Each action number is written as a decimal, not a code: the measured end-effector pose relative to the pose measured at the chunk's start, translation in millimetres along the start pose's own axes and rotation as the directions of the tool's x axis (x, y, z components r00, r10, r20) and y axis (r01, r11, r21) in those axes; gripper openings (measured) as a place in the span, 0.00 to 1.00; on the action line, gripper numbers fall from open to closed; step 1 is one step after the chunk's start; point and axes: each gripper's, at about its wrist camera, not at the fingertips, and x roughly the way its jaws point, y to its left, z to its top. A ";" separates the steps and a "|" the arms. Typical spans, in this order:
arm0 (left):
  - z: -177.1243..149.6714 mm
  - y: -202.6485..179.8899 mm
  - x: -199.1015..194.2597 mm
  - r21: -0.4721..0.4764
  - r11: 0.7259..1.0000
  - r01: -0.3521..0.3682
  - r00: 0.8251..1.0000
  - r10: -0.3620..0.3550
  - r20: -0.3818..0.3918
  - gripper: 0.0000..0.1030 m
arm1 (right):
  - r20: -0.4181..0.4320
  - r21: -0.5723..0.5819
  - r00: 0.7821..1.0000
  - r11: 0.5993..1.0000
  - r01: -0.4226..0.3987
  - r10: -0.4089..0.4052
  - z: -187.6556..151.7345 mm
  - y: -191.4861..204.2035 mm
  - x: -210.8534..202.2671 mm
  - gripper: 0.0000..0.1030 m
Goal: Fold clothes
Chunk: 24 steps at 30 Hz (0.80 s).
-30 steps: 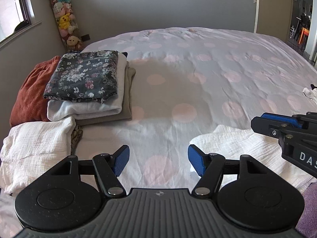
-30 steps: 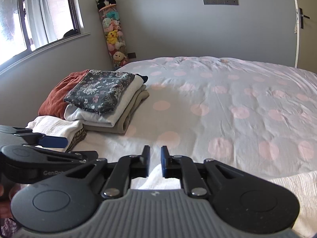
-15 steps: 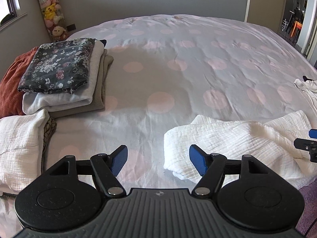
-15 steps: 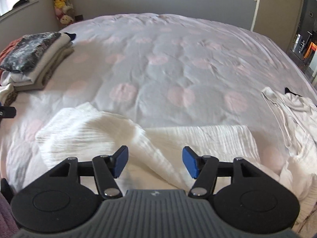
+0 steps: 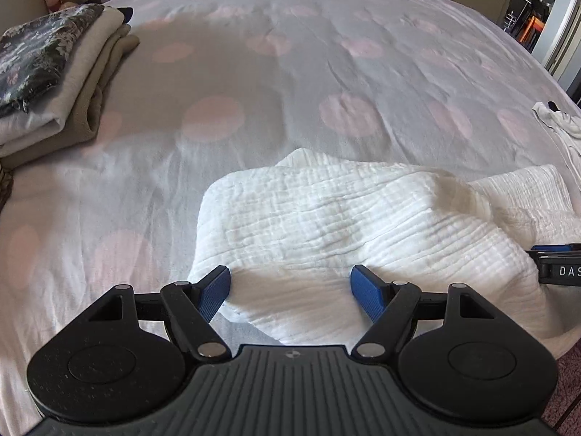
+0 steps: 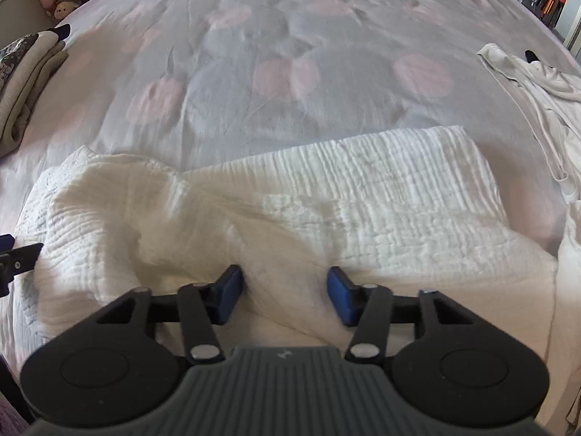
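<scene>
We can read only one piece of lettering: white capitals "DAS", cut off by the frame edge, on the black body of the right gripper [image 5: 559, 267], which enters the left wrist view well to the right of the left gripper's fingers [image 5: 366, 292]. The small emblems moulded on each grey gripper housing are too small for us to read.

The cloth [image 5: 326, 218] is white and crinkled. The bedspread [image 5: 290, 72] is pale grey with pink dots. The stack [image 5: 54, 72] has a dark floral piece over white and beige ones. Gripper pads [image 5: 216, 292] are blue.
</scene>
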 end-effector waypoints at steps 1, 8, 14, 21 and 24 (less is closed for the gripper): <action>-1.3 0.8 1.1 -0.013 1.000 0.008 1.000 -0.008 0.007 0.60 | 0.005 -0.009 1.000 1.000 -0.005 0.005 -0.1 0.7 0.5 0.37; -2.2 1.2 -9.7 -0.065 0.998 -0.013 0.996 0.018 0.087 0.09 | 0.071 -0.021 0.996 0.999 -0.050 0.052 -1.4 0.9 -7.9 0.08; 11.0 26.8 -53.2 -0.168 0.986 0.008 0.978 0.028 0.208 0.03 | 0.242 -0.110 0.969 0.994 -0.016 0.042 12.8 28.5 -55.7 0.07; 33.7 73.6 -131.9 -0.271 0.961 -0.049 0.901 0.159 0.402 0.03 | 0.487 -0.228 0.853 0.970 -0.084 0.188 51.9 97.4 -153.1 0.06; 37.6 97.7 -166.6 -0.320 0.945 -0.070 0.858 0.221 0.463 0.03 | 0.546 -0.300 0.796 0.948 -0.103 0.260 53.5 130.4 -186.6 0.06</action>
